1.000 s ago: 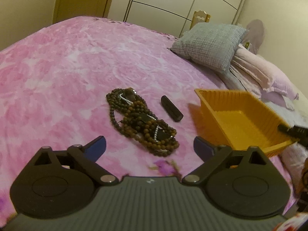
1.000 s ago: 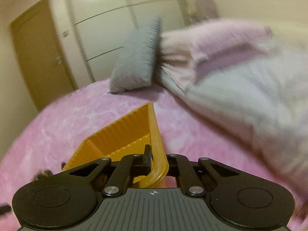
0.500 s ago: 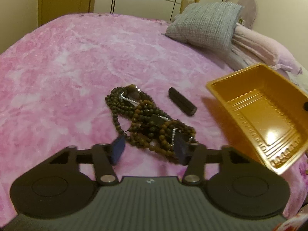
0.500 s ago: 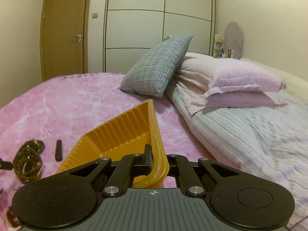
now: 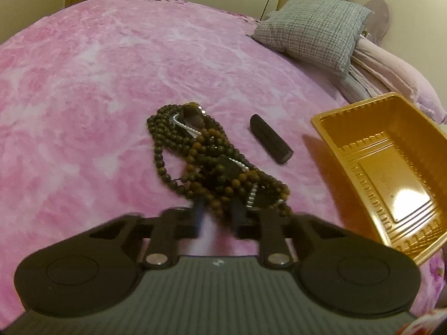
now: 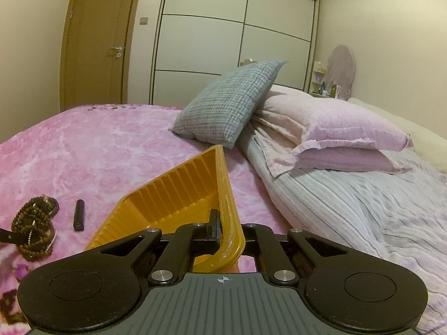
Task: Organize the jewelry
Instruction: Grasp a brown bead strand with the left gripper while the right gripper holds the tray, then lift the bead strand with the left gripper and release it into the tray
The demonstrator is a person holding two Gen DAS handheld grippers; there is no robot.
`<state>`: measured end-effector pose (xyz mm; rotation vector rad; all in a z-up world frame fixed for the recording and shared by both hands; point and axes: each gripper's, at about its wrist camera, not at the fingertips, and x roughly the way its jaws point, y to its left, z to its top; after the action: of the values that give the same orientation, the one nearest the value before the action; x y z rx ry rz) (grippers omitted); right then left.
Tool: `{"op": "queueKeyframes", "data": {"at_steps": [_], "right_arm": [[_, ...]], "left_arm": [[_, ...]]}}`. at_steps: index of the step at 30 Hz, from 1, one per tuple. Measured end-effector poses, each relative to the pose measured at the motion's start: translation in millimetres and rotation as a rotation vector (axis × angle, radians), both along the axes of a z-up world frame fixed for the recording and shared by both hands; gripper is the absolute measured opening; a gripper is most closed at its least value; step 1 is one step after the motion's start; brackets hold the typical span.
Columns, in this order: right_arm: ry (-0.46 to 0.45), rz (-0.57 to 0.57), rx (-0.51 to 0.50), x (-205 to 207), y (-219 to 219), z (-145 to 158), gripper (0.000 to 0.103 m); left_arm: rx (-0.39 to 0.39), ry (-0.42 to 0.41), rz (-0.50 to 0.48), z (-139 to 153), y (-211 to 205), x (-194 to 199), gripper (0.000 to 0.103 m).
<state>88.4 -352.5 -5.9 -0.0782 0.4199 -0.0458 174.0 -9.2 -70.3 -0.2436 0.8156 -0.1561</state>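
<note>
Left wrist view: the left claw (image 5: 216, 215) sits at the near end of a tangled heap of brown and dark wooden bead strings with silvery links (image 5: 206, 159), which lies out in the middle of the pink flowered bedspread (image 5: 83, 83). Its jaws have just been closing, and their blurred tips now stand close together with a few near strands of beads between them; whether the pads already press on those strands cannot be told through the blur. A short black stick-shaped piece (image 5: 271, 139) lies alone on the bedspread just beyond the heap, toward the pillow end of the bed. To the right, the shallow golden-yellow ribbed plastic tray (image 5: 346, 128) is tipped up with its open side toward the beads, and nothing lies in it.

Right wrist view: the right claw (image 6: 223, 231) is clamped on the near rim of the yellow tray (image 6: 178, 192), holding it tilted above the bedspread, its inside bare as far as this view shows. The bead heap (image 6: 35, 224) and the black stick (image 6: 78, 215) lie at the left, well apart from the tray, with a dark tip of the other claw reaching in beside the beads. A grey checked cushion (image 6: 229, 103) and pale pink pillows (image 6: 335, 136) rest toward the head of the bed.

By my reckoning the sorting has hardly begun: no jewelry is in the tray yet, and both the beads and the stick are still to go in.
</note>
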Motion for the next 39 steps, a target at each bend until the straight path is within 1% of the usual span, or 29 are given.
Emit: {"op": "queueKeyframes", "data": {"at_steps": [2,5,8,14,18,23,26,33,39], "right_arm": [[0.0,-0.004,0.008,-1,0,0,0.005],[0.001,0.004,0.027,-4,3,1,0.006],[0.003,0.024,0.037,-10,8,3,0.005],[0.003,0.045,0.027,-24,21,6,0.005],[0.005,0.032,0.041,-32,25,6,0.005],[-0.002,0.031,0.05,-38,27,9,0.006],[-0.007,0.031,0.056,-40,29,11,0.006],[-0.021,0.034,0.069,-45,30,14,0.006],[-0.028,0.029,0.073,-46,30,16,0.006]], "left_arm": [[0.021,-0.003,0.001,3,-1,-4,0.005],[0.032,-0.022,0.0,9,3,-14,0.005],[0.033,-0.053,-0.008,22,11,-27,0.005],[0.062,-0.133,-0.046,60,22,-44,0.005],[0.075,-0.186,-0.101,89,22,-42,0.005],[0.107,-0.26,-0.176,130,13,-33,0.005],[0.109,-0.302,-0.212,152,5,-31,0.005],[0.085,-0.343,-0.265,183,-8,-30,0.005],[0.082,-0.417,-0.282,216,-14,-33,0.005]]}}
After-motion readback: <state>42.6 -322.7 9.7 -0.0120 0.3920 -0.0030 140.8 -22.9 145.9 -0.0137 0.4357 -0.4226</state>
